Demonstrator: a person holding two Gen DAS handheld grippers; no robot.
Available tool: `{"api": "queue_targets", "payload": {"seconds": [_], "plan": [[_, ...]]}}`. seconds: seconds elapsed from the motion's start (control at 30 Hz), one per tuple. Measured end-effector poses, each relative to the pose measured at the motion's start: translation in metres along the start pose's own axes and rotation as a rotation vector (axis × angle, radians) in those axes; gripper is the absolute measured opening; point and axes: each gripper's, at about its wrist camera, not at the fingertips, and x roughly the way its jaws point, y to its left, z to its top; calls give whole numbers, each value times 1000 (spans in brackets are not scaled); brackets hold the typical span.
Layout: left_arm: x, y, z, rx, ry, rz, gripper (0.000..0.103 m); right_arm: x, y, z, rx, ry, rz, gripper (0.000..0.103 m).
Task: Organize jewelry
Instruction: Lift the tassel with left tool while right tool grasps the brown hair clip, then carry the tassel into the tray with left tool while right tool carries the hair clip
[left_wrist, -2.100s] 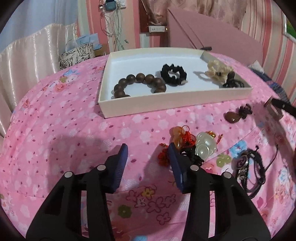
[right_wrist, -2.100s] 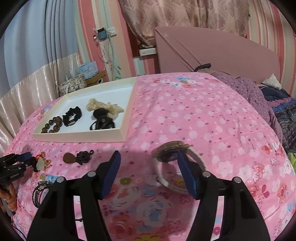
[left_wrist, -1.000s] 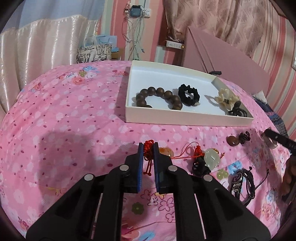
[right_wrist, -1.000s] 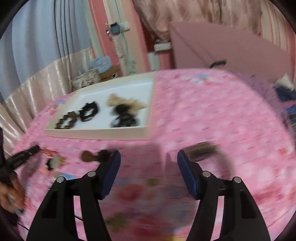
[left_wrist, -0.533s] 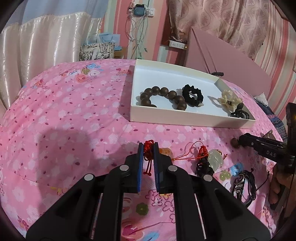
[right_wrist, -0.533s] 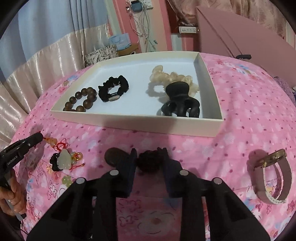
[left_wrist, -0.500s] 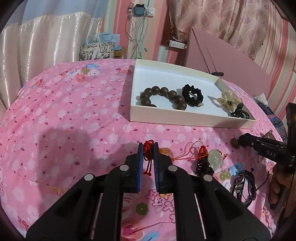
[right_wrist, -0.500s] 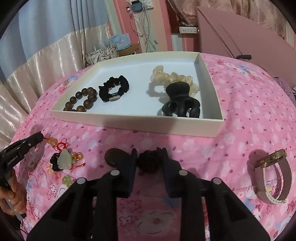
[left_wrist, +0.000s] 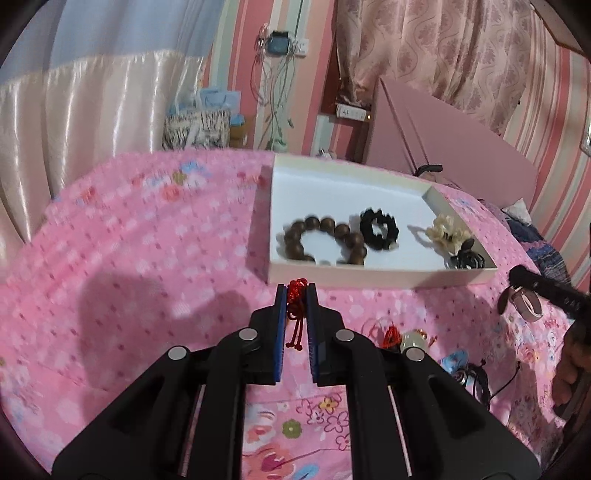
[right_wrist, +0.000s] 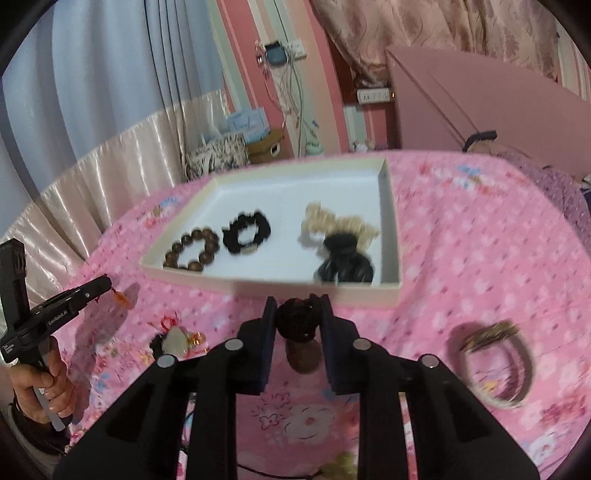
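Left claw (left_wrist: 296, 295) clamped on a red knotted cord (left_wrist: 296, 291); cord tails hang down between the blue pads. Just ahead of the left claw: near wall of the white tray (left_wrist: 369, 275), sitting on the pink floral bedspread (left_wrist: 129, 258). In the tray, ahead and slightly right of the left claw: brown bead bracelet (left_wrist: 325, 240), then black scrunchie (left_wrist: 378, 229), then cream hair tie (left_wrist: 445, 232), and black hair clip (left_wrist: 465, 258) in the tray's near right corner. Right of the left claw on the bedspread: pale jade pendant with red cord (left_wrist: 408, 338), part hidden behind the claw body; black cord bracelets (left_wrist: 476, 376) further right.

Right claw (right_wrist: 298, 310) clamped on a dark knotted ornament (right_wrist: 297, 319), with a brown pendant (right_wrist: 304, 356) hanging below it between the fingers. Tray's near wall (right_wrist: 295, 290) is just ahead of the right claw. Right of the right claw, well apart, a wristwatch (right_wrist: 496, 363) lies on the bedspread, blurred. Left of the right claw, the jade pendant (right_wrist: 173, 338) rests on the bedspread; further left the left claw (right_wrist: 101, 286) is seen from the side with a bit of orange-red charm (right_wrist: 120, 295) dangling at its tip. Both views motion-blurred.
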Motion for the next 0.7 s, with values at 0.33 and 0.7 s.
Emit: {"api": "queue_targets", "payload": {"seconds": [0.33, 0.7], "plan": [[-13, -11, 56, 52, -50, 25, 8, -20, -12, 51, 44, -101, 22, 23], [23, -36, 120, 69, -58, -18, 8, 4, 8, 97, 67, -141, 92, 23]]}}
